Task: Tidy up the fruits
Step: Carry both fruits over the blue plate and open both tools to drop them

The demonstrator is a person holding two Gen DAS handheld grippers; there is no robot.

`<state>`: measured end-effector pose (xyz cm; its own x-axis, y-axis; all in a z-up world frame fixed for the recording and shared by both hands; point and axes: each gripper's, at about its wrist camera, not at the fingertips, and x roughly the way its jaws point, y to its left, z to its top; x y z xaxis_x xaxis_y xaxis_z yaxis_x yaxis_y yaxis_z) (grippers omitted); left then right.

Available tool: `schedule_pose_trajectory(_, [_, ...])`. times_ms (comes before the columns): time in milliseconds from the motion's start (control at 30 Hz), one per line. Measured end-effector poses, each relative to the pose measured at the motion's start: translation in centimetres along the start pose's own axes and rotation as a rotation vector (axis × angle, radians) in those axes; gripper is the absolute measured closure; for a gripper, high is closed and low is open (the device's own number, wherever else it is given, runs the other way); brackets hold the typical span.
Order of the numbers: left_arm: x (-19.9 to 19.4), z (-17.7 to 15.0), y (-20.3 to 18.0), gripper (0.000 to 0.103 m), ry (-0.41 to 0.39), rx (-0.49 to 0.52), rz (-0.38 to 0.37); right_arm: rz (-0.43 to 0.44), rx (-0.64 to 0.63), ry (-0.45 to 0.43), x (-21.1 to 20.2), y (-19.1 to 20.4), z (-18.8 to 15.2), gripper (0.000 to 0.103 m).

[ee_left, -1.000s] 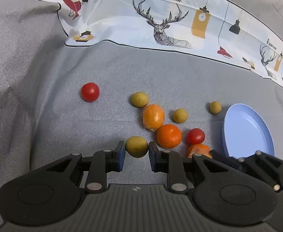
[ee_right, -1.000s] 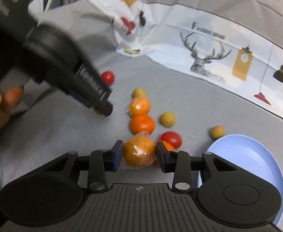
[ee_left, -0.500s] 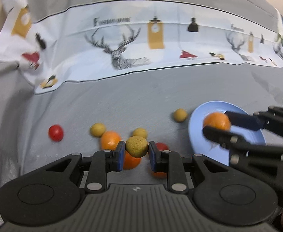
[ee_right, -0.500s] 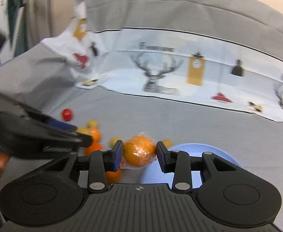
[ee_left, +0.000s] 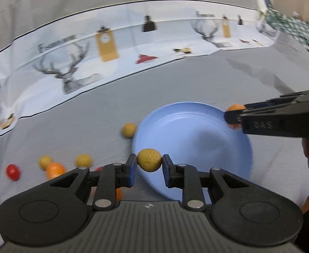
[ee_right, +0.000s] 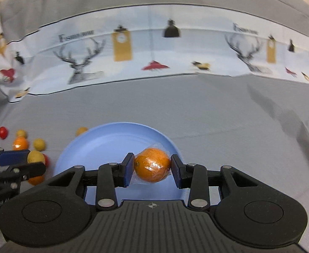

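Far to the left, a red cherry tomato (ee_left: 12, 171) is lying on the grey sheet (ee_left: 196, 80) of what looks like a bed, with small yellow fruits (ee_left: 83, 160) and an orange (ee_left: 55, 169) sitting loosely beside it — all blurred. Another yellow fruit (ee_left: 129, 129) is resting just beside the left rim of the blue plate (ee_left: 196, 139). The left gripper (ee_left: 149, 166) is pinching a speckled yellow fruit (ee_left: 149, 160) between its blue pads, holding it over the plate's near-left edge. Further right, the right gripper (ee_right: 152, 168) is clamping a plastic-wrapped orange (ee_right: 152, 164) and holding it over the plate's right side — in the left wrist view this orange is showing at the plate's far right rim. Behind everything, a white cloth printed with deer and lamps (ee_right: 154, 52) is lying across the sheet.
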<state>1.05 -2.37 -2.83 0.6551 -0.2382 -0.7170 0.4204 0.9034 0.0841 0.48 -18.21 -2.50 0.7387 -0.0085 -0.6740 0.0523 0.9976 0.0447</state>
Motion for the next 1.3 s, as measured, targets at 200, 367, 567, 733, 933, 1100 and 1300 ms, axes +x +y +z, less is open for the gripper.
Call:
schedule_pose_trajectory(200, [1.5, 0.2, -1.4, 0.075, 0.02, -0.023, -0.064, -0.012, 0.023, 0.004, 0.1, -1.4, 0.0, 0.064])
schedule_pose_trajectory(367, [1.8, 0.2, -1.9, 0.075, 0.029, -0.013, -0.079, 0.004, 0.034, 0.01, 0.1, -1.8, 0.1, 0.064])
schedule_pose_trajectory(567, [1.9, 0.0, -1.9, 0.075, 0.034, -0.004, -0.074, 0.021, 0.023, 0.017, 0.2, -1.4, 0.2, 0.064])
schedule_pose_trajectory(733, [1.9, 0.0, -2.0, 0.075, 0.035, 0.0, -0.072, 0.023, 0.019, 0.021, 0.3, -1.2, 0.1, 0.064])
schedule_pose_trajectory(933, [1.8, 0.0, -2.0, 0.075, 0.035, -0.001, -0.071, 0.022, 0.015, 0.026, 0.4, -1.3, 0.2, 0.064])
schedule_pose_trajectory(1100, [1.8, 0.0, -2.0, 0.075, 0.036, 0.001, -0.071, 0.022, 0.007, 0.028, 0.4, -1.2, 0.3, 0.064])
schedule_pose_trajectory(1300, [1.9, 0.0, -2.1, 0.074, 0.042, 0.004, -0.073, 0.022, 0.007, 0.029, 0.4, -1.2, 0.2, 0.064])
